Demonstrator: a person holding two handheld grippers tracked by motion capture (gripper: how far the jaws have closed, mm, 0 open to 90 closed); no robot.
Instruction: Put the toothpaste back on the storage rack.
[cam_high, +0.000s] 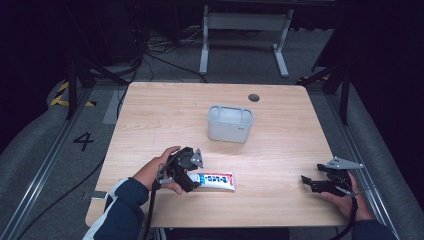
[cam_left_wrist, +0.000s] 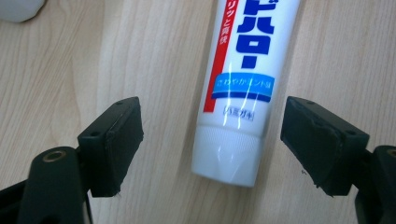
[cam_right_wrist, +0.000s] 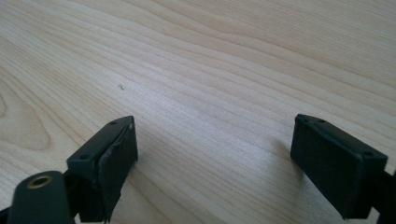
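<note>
— How far has it got, from where you stand?

— Hardly begun, I'd say. The white plastic toothpaste tube with blue and red lettering (cam_high: 216, 181) lies flat on the pale wooden table (cam_high: 280, 155), near the front edge and left of the middle. Nothing has lifted it. The pale grey plastic box with rounded corners (cam_high: 230, 123) stands upright farther back, well apart from the tube, and it looks empty from here — if the tube is meant for it, the grasp, the carry and the drop are all left to do.

— And the left gripper (cam_left_wrist: 212, 140)?

— Right at the tube's cap end. In the left gripper view its jaws stand wide apart, one on each side of the white cap (cam_left_wrist: 227, 156), touching neither side. So it is lined up for a grasp, not closed on anything. The left hand (cam_high: 155, 172) holds it low over the table, forearm coming in from the near edge.

— The right gripper (cam_high: 311, 183)?

— Off near the table's right edge, well apart from the tube. The right hand (cam_high: 345, 200) keeps it low, jaws pointing inward across the table and spread open over bare wood — it appears idle.
</note>
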